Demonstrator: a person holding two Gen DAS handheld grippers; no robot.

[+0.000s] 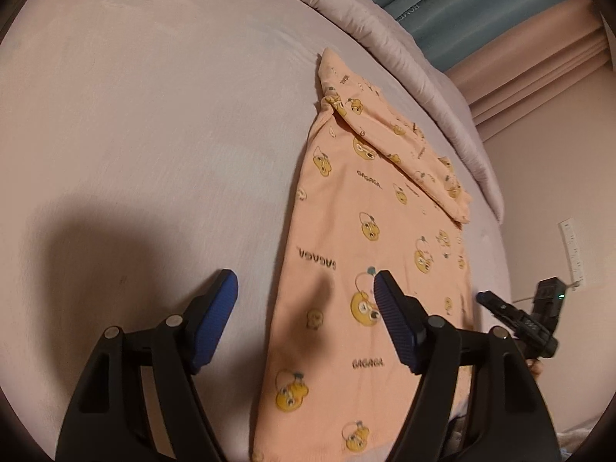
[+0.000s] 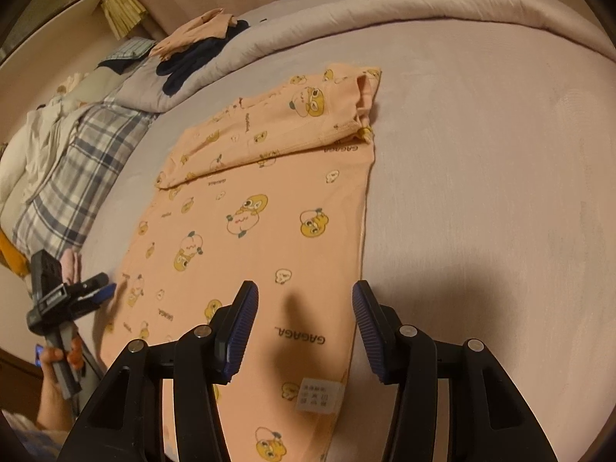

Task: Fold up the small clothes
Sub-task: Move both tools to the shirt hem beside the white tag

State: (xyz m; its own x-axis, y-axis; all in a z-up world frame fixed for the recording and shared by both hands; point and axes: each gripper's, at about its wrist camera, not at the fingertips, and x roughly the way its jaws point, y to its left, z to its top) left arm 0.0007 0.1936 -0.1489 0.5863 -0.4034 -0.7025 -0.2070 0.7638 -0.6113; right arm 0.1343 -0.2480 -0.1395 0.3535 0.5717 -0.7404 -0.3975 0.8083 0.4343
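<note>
Peach printed garment (image 1: 369,254) flat on the bed (image 1: 154,123), long axis running near to far. One sleeve (image 1: 404,154) already folded in across the far part of the body; side edges look tucked straight, so a narrow rectangle now. Care label (image 2: 320,394) showing at the near hem. Left tongs (image 1: 306,288) wide apart, holding nothing, hovering over the garment's left near edge. Right tongs (image 2: 306,300) also wide, empty, over the right near edge by the label. Probably mid-task: sides done, lengthwise fold of near hem up to far end still left, then likely onto the clothes pile (image 2: 200,44) at far left. Plaid cloth (image 2: 77,177) lying off left, untouched.
</note>
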